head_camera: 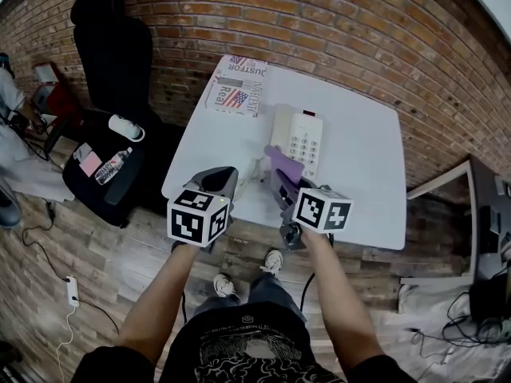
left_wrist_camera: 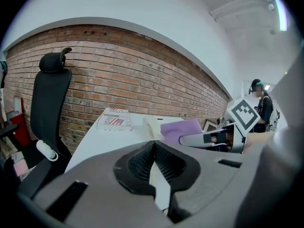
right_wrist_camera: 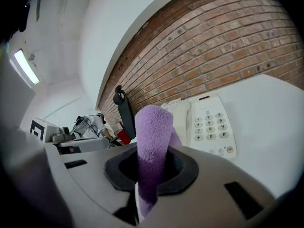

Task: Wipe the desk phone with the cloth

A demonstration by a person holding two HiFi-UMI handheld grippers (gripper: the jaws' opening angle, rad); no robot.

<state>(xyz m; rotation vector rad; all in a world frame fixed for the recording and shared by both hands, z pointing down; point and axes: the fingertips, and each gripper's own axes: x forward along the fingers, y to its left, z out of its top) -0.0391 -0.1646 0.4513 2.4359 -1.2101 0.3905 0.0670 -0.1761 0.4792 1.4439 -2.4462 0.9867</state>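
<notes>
While the left gripper sits at the near edge of the tabletop with its jaws pressed together on nothing, the right gripper just beside it pinches a purple cloth, which stands up from the jaws. Just beyond the cloth, the white phone lies mid-tabletop, its handset on the left. A book rests at the far left corner. A black chair stands off the left edge.
</notes>
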